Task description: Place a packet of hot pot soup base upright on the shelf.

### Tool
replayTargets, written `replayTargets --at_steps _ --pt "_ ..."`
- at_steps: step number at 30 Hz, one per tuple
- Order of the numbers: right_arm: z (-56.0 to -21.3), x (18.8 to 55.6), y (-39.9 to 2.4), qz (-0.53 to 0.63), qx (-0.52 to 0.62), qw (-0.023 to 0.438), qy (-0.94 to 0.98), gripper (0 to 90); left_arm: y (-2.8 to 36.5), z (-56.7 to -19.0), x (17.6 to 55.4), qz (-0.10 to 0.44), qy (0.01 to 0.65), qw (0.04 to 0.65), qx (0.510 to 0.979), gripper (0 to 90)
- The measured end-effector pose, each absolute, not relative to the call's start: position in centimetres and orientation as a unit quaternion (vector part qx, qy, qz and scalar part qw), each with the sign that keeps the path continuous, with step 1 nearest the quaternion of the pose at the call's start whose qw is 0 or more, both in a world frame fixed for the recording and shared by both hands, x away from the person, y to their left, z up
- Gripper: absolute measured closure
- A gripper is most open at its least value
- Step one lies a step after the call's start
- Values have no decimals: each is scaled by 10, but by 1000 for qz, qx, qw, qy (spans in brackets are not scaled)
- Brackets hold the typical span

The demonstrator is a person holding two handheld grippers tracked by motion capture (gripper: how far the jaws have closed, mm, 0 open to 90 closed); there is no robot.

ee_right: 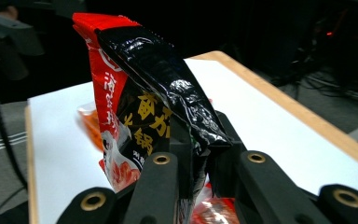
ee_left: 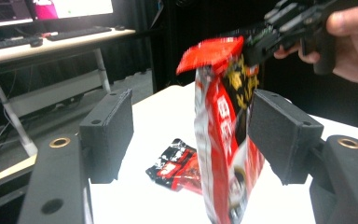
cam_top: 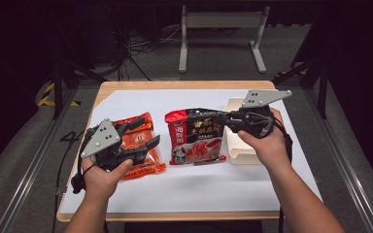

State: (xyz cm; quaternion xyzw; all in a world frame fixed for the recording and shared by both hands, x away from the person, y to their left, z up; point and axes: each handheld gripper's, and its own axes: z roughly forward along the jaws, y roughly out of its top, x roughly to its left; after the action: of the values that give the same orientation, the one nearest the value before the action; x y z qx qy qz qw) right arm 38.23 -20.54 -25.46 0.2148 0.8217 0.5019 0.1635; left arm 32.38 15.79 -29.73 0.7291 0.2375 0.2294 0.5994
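Note:
A large red and black noodle packet [cam_top: 196, 136] hangs upright by its top edge, with my right gripper [cam_top: 227, 119] shut on that edge. In the right gripper view the jaws [ee_right: 198, 156] pinch the black crinkled end of the packet [ee_right: 154, 74]. My left gripper [cam_top: 148, 132] stands open over an orange packet [cam_top: 150, 161] at the left of the table. In the left gripper view the wide-apart pads [ee_left: 191, 135] frame the hanging packet [ee_left: 221, 140], which is a little beyond them and not touched. The right gripper [ee_left: 261, 44] grips its top there.
A cream tray [cam_top: 238, 150] lies under the right hand at the table's right side. A small red and black packet [ee_left: 177, 170] lies on the white table sheet [cam_top: 184, 189] beyond the left jaws. A metal frame stands on the floor behind the table.

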Motion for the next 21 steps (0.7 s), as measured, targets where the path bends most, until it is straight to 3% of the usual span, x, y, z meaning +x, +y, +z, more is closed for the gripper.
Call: replayTargets --at_steps 4,10,21 --pt "-248 388 -210 497 220 181 820 816 161 -299 327 230 249 592 731 288" --pt "-239 398 -223 494 231 205 813 815 169 -307 338 226 285 580 729 180" --pt "-230 417 -247 488 247 257 797 811 182 -325 357 219 326 548 739 123"
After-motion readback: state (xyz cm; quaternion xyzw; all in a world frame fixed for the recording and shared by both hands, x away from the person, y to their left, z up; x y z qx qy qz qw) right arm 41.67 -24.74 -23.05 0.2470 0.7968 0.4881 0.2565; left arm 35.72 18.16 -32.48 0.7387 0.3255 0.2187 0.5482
